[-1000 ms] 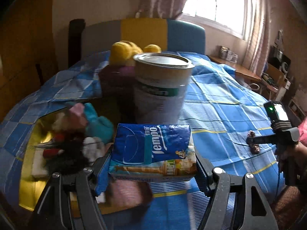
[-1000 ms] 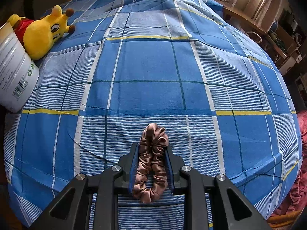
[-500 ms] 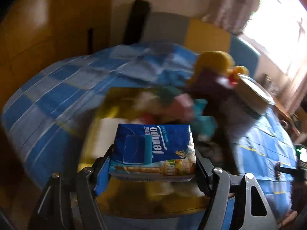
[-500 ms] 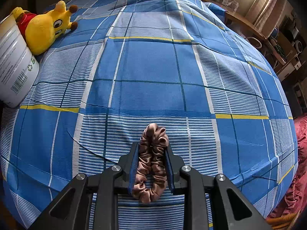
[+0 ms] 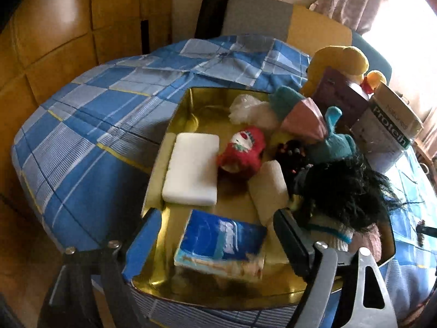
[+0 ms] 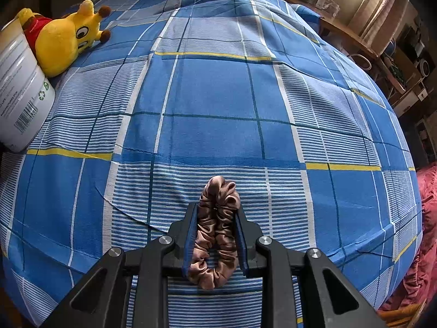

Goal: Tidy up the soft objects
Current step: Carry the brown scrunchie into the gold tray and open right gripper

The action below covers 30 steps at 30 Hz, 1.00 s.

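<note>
In the left wrist view a blue tissue pack (image 5: 222, 243) lies tilted in the near end of a gold tray (image 5: 188, 104) on the bed. My left gripper (image 5: 215, 235) straddles the pack with its jaws opening; the pads stand clear of both sides. Soft things fill the tray: a white foam block (image 5: 192, 169), a red plush (image 5: 241, 150), a teal plush (image 5: 331, 139), a black-haired doll (image 5: 347, 191). In the right wrist view my right gripper (image 6: 217, 220) is shut on a brown satin scrunchie (image 6: 215, 235) just above the blue checked bedspread (image 6: 218, 95).
A white protein tin (image 5: 390, 125) and a yellow plush (image 5: 341, 60) stand past the tray's far right corner; both tin (image 6: 19, 90) and yellow plush (image 6: 65, 38) sit at the far left in the right wrist view. A wooden desk (image 6: 352, 38) lines the right side of the bed.
The left gripper swung left over the tray and dipped, then its jaws spread and the tissue pack dropped out of the grip into the tray. The right gripper held still with the scrunchie.
</note>
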### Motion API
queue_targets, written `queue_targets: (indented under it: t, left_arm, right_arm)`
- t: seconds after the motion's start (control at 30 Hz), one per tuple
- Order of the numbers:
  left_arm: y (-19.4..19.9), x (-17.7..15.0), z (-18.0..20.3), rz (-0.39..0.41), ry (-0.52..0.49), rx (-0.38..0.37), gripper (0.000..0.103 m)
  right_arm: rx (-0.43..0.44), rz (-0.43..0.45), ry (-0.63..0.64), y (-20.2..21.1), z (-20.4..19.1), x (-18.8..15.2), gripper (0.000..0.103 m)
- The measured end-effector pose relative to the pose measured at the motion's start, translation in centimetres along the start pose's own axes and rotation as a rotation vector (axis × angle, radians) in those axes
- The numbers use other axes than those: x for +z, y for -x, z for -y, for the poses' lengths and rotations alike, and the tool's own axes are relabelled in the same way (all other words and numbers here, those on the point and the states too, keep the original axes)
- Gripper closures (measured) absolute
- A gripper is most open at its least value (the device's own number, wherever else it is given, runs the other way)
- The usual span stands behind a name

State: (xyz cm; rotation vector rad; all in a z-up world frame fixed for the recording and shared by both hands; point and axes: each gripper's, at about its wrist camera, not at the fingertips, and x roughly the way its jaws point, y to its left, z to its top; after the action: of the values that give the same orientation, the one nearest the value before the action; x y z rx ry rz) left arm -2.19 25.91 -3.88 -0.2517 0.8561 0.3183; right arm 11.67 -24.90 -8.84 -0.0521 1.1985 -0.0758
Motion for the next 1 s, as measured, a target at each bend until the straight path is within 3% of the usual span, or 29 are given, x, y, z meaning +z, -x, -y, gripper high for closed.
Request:
queue_targets:
  t: [0.33,0.43,0.53,0.8,1.0]
  left_arm:
    - [2.3,1.1,1.0,0.074,-0.022,-0.039,0.018]
    - [3.1,1.2,1.7,0.093,-0.047,-0.067,0.018]
    - [3.6,1.1,2.2,0.102,-0.062,-0.086,0.018]
    - [4.1,0.8,2.0,0.097,-0.062,-0.118,0.019]
    - [4.1,1.0,1.0,0.099,-0.044,-0.105,0.019]
  right_arm:
    - [0.048,-0.028,-0.126,-0.3,2.3,1.5,0.083]
    - [0.088,-0.016,-0.208,0.2,3.0,3.8,0.083]
    - [0.09,0.027,-0.211,1.3,2.2,6.8,0.083]
    - [0.034,0.175,-0.148,5.8,-4.2,17.9,0.083]
    - [0.048,0.285,-0.06,9.7,-11.9,25.3,0.083]
